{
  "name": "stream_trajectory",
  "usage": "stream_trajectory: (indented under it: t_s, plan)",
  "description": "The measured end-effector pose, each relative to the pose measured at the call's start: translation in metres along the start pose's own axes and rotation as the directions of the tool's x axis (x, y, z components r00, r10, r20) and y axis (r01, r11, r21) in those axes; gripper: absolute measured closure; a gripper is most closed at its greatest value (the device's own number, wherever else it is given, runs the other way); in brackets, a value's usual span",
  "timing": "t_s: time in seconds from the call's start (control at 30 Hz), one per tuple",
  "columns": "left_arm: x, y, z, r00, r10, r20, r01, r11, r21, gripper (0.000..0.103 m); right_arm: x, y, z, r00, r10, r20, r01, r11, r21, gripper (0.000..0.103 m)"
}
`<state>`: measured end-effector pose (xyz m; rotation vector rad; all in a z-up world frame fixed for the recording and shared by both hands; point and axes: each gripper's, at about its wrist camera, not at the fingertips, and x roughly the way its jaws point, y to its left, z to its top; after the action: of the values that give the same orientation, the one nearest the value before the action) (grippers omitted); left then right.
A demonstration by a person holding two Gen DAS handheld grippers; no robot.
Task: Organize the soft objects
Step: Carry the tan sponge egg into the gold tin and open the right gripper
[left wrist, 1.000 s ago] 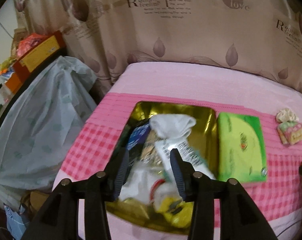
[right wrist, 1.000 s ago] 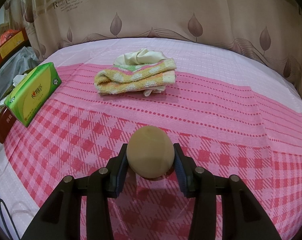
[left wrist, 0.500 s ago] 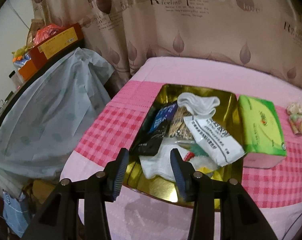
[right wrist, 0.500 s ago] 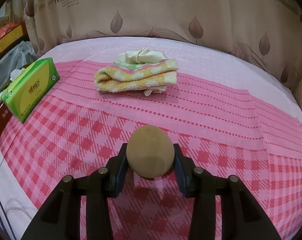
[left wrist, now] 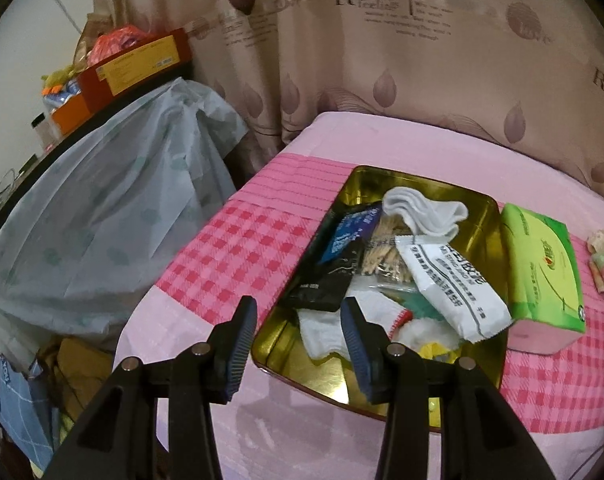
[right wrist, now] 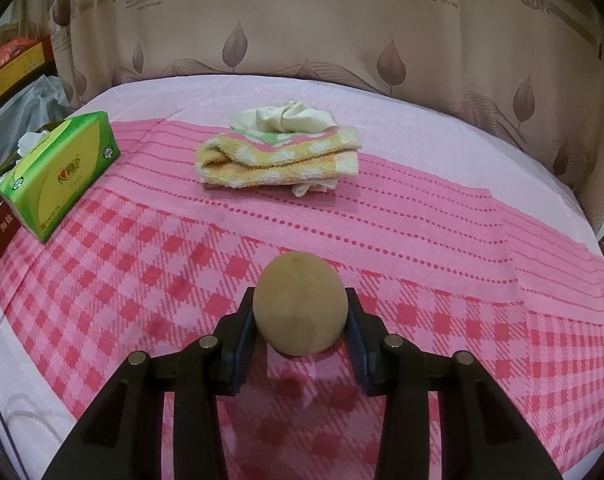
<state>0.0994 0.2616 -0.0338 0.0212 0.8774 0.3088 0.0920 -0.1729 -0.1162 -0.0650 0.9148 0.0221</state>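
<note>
**Left claw drawn back from the tin; ball being squeezed on the right**

Since 1 second ago the left claw [left wrist: 298, 322] has been pulled back toward the near corner of the gold tin [left wrist: 478, 206], so more of the tin is seen. It is released, with nothing between its jaws. The right claw [right wrist: 300, 322] is closing on the tan ball [right wrist: 300, 302], which is gripped just above the checked cloth [right wrist: 142, 280]. The ball's pickup is judged to be in hand; next, a carry toward the tin is called for. The tin's lower contents are heaped and hard to make out; the folded towel [right wrist: 278, 158] hides part of a cream rag.
</note>
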Motion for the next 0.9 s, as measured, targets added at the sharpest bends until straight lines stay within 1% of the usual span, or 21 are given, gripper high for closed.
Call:
stream_trajectory:
  t_s: [0.13,0.2,0.27,0.43,0.53,0.63,0.7,0.77,0.8,0.9]
  plan:
    - [0.002,0.008,0.001,1.000,0.023,-0.005,-0.023,0.999,-0.034,0.059,-0.006,0.005,0.003,1.000,0.007,0.005,-0.007,1.000,-0.014,0.066]
    - [0.001,0.011,0.001,0.999,0.036,0.000,-0.036,0.998,-0.047,0.059,-0.012,0.004,0.005,1.000,0.025,0.013,-0.025,0.999,-0.021,0.066]
    - [-0.001,0.013,0.001,0.999,0.043,0.009,-0.042,0.998,-0.056,0.059,-0.018,0.012,0.011,0.999,0.039,0.026,-0.038,0.999,-0.032,0.066]
    - [-0.001,0.019,0.001,0.997,0.075,0.009,-0.074,0.994,-0.078,0.059,-0.035,0.029,0.027,0.991,0.113,0.065,-0.108,0.991,-0.079,0.066]
    - [-0.001,0.024,0.001,0.997,0.074,0.018,-0.072,0.993,-0.099,0.059,-0.049,0.046,0.036,0.983,0.161,0.089,-0.149,0.980,-0.129,0.066]
    - [-0.003,0.029,0.002,0.993,0.111,0.038,-0.106,0.987,-0.116,0.059,-0.061,0.065,0.045,0.969,0.224,0.101,-0.204,0.964,-0.172,0.066]
    - [-0.003,0.033,0.002,0.991,0.129,0.040,-0.123,0.984,-0.129,0.059,-0.070,0.087,0.045,0.959,0.264,0.107,-0.239,0.950,-0.201,0.066]
    - [-0.002,0.037,0.003,0.990,0.138,0.037,-0.131,0.981,-0.145,0.059,-0.076,0.106,0.048,0.946,0.307,0.105,-0.276,0.931,-0.237,0.066]
    - [-0.001,0.039,0.003,0.989,0.142,0.037,-0.135,0.979,-0.150,0.059,-0.078,0.122,0.053,0.938,0.331,0.100,-0.298,0.920,-0.253,0.066]
    - [-0.003,0.046,0.003,0.985,0.163,0.052,-0.151,0.972,-0.180,0.059,-0.083,0.154,0.053,0.915,0.396,0.076,-0.358,0.885,-0.297,0.066]
